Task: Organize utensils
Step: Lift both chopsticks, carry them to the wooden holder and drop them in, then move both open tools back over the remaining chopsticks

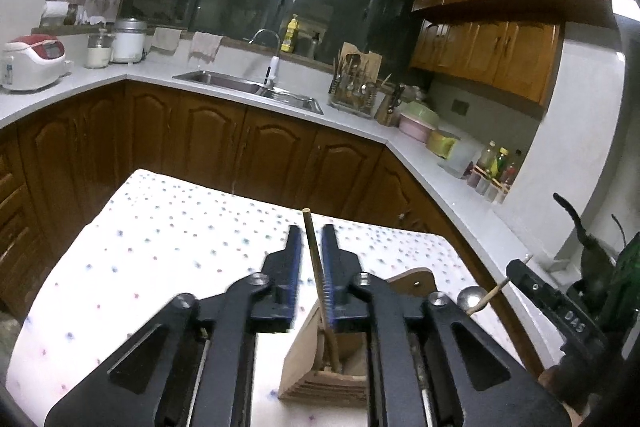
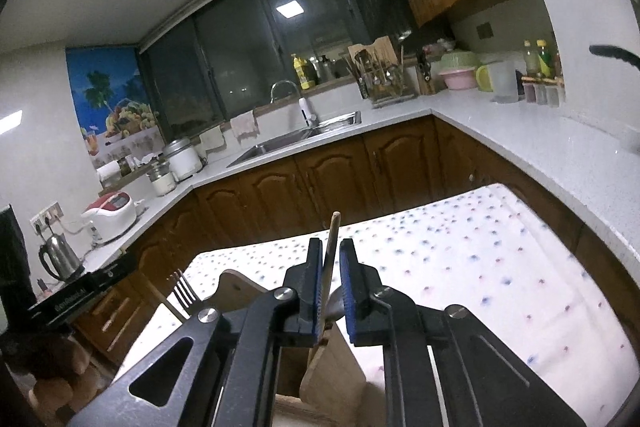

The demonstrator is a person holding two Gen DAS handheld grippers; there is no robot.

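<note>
In the left wrist view my left gripper (image 1: 311, 229) stands open around a thin wooden utensil handle (image 1: 316, 259). The handle leans on the right pad, with a gap to the left pad, and its lower end sits in a wooden holder (image 1: 308, 367). In the right wrist view my right gripper (image 2: 331, 241) is open too. A wooden handle (image 2: 330, 259) rests against its left pad above the same holder (image 2: 332, 379). A spoon bowl (image 1: 472, 297) shows at the end of that handle. Fork tines (image 2: 185, 291) stand beside the holder's back board.
The holder stands on a table under a white dotted cloth (image 1: 160, 247). Beyond it run brown cabinets, a white counter (image 2: 520, 143) and a sink (image 1: 248, 87). A utensil rack (image 1: 354, 91), bowls, bottles and a rice cooker (image 1: 34, 63) sit on the counter.
</note>
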